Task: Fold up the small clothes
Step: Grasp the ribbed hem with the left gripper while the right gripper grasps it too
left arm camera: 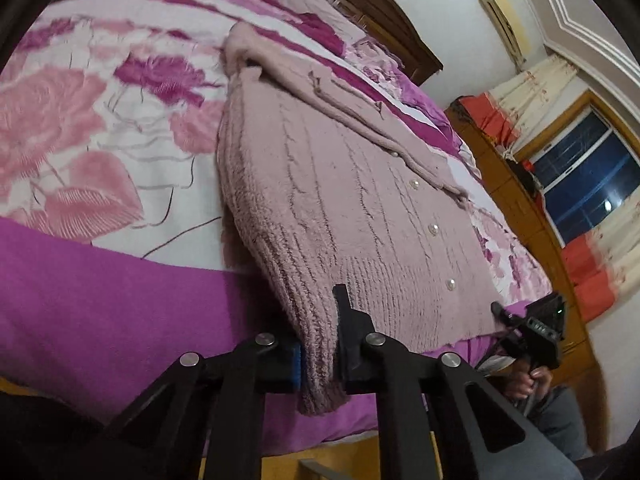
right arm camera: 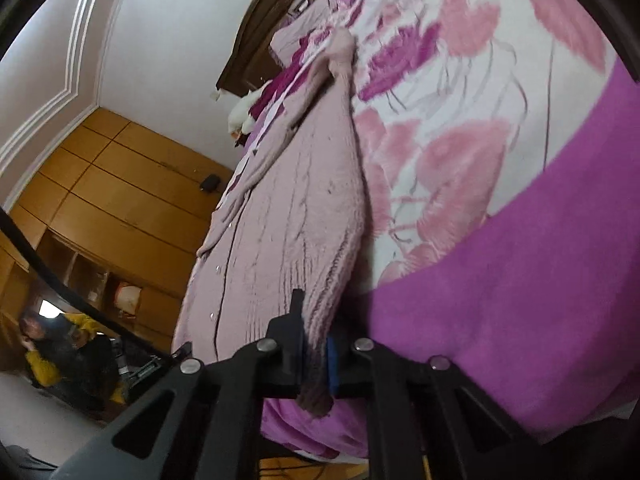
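Both grippers are clamped on the hem of the pink cardigan. My left gripper has its fingers pinched on one bottom corner; my right gripper is pinched on the other corner, knit bunched between the pads.

The cardigan lies spread along the bed, buttons up, hem at the near edge over the purple border. One sleeve already lies folded across the chest.

My judgement: early stage. The sleeve is in and the hem gripped; the bottom-to-collar fold is not yet done, nor any final halving.

The left view shows the buttons, the window and my right gripper out at the hem's far corner. The right view shows the wardrobe and a seated person instead, and the cardigan's other long edge.
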Tool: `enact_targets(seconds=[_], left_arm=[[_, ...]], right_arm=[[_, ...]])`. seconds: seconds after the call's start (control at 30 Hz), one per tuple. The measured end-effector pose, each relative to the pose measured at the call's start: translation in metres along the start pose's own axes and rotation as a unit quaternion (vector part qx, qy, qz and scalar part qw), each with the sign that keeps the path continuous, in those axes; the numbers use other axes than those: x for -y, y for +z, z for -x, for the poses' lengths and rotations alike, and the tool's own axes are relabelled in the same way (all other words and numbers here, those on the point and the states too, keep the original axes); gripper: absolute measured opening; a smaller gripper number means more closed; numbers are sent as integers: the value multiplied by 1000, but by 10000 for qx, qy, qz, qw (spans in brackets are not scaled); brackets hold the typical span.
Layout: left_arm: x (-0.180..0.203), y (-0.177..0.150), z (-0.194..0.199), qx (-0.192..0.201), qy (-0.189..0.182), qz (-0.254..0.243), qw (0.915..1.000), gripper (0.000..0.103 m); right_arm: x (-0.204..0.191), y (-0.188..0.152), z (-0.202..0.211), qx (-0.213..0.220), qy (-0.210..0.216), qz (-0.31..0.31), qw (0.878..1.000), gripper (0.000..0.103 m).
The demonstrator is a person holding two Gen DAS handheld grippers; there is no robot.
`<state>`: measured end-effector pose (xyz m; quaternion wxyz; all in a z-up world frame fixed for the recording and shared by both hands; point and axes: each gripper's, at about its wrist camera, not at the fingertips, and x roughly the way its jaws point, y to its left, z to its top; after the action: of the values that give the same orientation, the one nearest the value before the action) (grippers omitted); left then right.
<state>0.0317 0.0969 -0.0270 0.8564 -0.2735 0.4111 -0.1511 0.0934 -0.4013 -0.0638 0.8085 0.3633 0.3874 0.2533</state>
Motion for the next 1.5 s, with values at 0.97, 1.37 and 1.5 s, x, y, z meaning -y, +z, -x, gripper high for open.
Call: enact_targets(seconds=[0.97,1.37,1.5], left_arm=[[45,41,26,875,534,-899,9907,0],[69,81,23,1095,531,-1171,9856,0],[77,95,22,1191,498,-1241,9838,0]], right_arm=[[-62,53,3,340,256,730,9964,7],[-96,92,-13,403,463,1135,9916,7],[-109,105,-19,434,532,1291,9893,7]])
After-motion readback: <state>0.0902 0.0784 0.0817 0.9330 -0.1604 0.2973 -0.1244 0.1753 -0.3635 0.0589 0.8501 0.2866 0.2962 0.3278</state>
